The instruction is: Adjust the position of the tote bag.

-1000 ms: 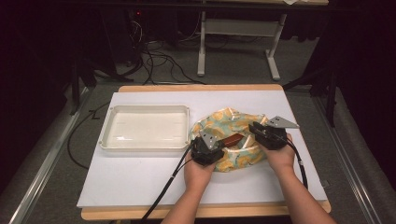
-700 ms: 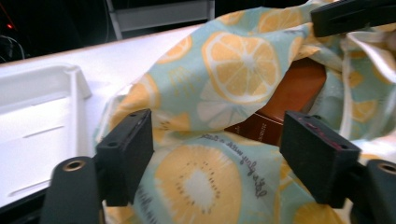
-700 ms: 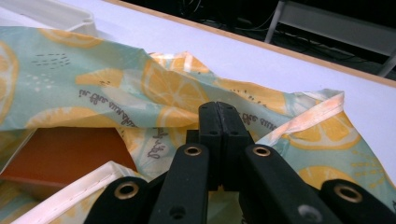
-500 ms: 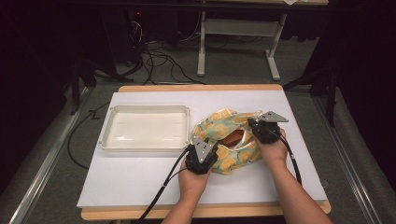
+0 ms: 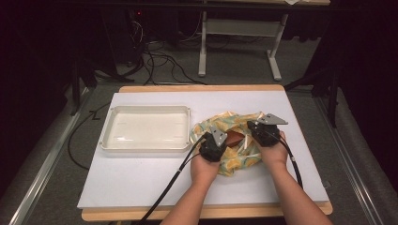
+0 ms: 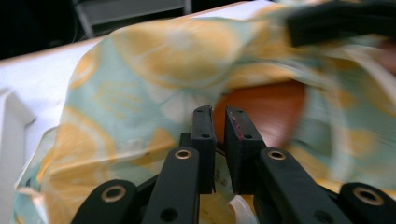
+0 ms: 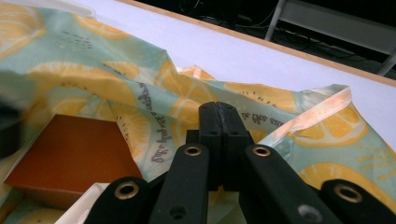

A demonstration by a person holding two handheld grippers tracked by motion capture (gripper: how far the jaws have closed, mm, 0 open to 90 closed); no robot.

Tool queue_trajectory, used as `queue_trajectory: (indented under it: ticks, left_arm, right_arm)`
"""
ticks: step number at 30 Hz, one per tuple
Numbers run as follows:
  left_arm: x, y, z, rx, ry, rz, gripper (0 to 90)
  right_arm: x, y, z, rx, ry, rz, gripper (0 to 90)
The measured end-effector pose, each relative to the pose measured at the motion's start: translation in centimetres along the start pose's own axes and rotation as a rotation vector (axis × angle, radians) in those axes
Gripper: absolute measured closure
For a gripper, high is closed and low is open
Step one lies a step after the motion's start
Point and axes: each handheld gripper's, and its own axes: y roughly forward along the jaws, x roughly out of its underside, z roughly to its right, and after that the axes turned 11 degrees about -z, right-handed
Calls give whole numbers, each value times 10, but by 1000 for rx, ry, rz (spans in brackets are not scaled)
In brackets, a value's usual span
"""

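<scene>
Nearest the person, two forearms came in over the front edge of the bench (image 5: pixel 141 187), each hand carrying a gripper into the lemon-print bag (image 5: pixel 234 157) that lay crumpled right of centre.

Left gripper (image 5: pixel 212 146): at the bag's near-left rim. Its jaws had just been closing; in the left gripper view they stood narrow, a thin gap between them, with a fold of the bag's fabric (image 6: pixel 140 107) seeming to run between and under the tips. I judged it a pinch on the rim, not fully sure the pads pressed.

Right gripper (image 5: pixel 263 133): at the bag's far-right rim, jaws fully together in the right gripper view (image 7: pixel 218 140), apparently clamped on the fabric edge beside the pale tape hem (image 7: pixel 317 112).

Between the two grippers the mouth of the bag gaped. Inside lay a brown flat box (image 7: pixel 70 158), also seen from above (image 5: pixel 233 138), its long side running roughly from one gripper to the other, lying ahead of the left gripper and off toward the left of the right gripper's own view. The left gripper looked the nearer of the two to it.

Farther left, just beside the bag, sat a white tray (image 5: pixel 146 146), holding nothing. Beyond the bench: floor cables (image 5: pixel 159 61) and a grey frame leg (image 5: pixel 202 51).
</scene>
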Motion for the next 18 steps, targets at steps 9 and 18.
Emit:
queue_trajectory:
  ticks: [9, 18]
  left_arm:
    - [8, 24, -17, 15, -65, -82, 812]
    - [15, 16, -17, 28, -64, -96, 693]
  right_arm:
    - [-1, -28, 0, -69, -3, 121, 801]
    - [1, -7, 45, 89, 91, 13, 850]
